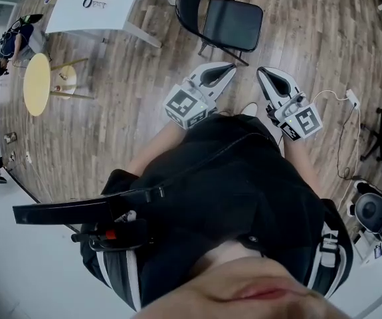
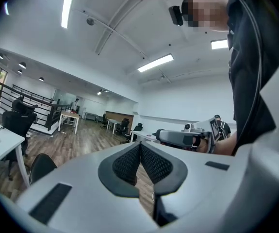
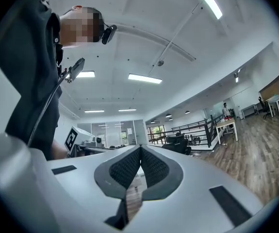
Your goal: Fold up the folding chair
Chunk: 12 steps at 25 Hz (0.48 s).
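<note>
Nearest to us, both tools are held level in front of the body. The left gripper has its jaws pressed together with nothing between them, and its own view shows the ribbed pads meeting at the tip. The right gripper is likewise pressed together and empty, with its pads meeting. Just beyond the tips the chair stands unfolded on the wood floor, well apart from both jaws and untouched. Its seat lies flat and its backrest curves up on the left side of the picture. We judge the frame to be thin painted tube, so stiff, smooth and apt to slide in a pad grip. The whole chair is likely light enough to tip, so it could skate on the boards when pushed. The seat looks padded and should give slightly. Suggested holds are one gripper on the top of the backrest to steady the chair, and the other under the seat's front edge to swing it up. Both jaws must spread first, and the hinges are a pinch risk. Farther off, a white table stands clear of the work.
</note>
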### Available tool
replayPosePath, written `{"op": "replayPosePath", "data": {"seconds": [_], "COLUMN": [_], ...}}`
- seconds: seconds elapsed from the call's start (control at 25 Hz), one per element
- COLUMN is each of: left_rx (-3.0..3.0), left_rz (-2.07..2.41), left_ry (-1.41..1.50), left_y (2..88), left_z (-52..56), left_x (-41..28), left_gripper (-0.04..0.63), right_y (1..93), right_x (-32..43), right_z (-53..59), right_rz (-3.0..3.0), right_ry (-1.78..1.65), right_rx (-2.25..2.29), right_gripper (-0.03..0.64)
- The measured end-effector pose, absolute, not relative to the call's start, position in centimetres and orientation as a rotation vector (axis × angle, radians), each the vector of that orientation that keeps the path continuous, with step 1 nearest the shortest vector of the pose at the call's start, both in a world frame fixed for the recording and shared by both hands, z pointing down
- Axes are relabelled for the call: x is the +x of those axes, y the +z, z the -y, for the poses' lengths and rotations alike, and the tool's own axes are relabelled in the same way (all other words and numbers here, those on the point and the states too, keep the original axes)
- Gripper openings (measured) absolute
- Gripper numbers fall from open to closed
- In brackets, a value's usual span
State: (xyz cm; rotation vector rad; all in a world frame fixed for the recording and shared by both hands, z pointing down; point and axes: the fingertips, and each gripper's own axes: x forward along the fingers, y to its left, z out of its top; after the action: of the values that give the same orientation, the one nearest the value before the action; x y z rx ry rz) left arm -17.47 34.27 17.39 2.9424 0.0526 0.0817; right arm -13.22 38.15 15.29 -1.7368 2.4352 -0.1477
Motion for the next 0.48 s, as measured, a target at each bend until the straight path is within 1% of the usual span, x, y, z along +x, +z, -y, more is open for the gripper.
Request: {"op": "replayPosePath", "data": {"seconds": [0.48], "left_rx": [2.942], "left_rz": [-0.059], "left_ry": [0.127], "left_y": [18.4], "left_z": [-35.3], "left_x": [-11.9], "left_gripper": [0.005], "right_y": [16.6], "right_x": [-7.5], "right_z": [-40.0], "right_rz": [-2.406], "right_ry": [-0.155], "right_rx": [-1.78], "right_gripper": [0.008]}}
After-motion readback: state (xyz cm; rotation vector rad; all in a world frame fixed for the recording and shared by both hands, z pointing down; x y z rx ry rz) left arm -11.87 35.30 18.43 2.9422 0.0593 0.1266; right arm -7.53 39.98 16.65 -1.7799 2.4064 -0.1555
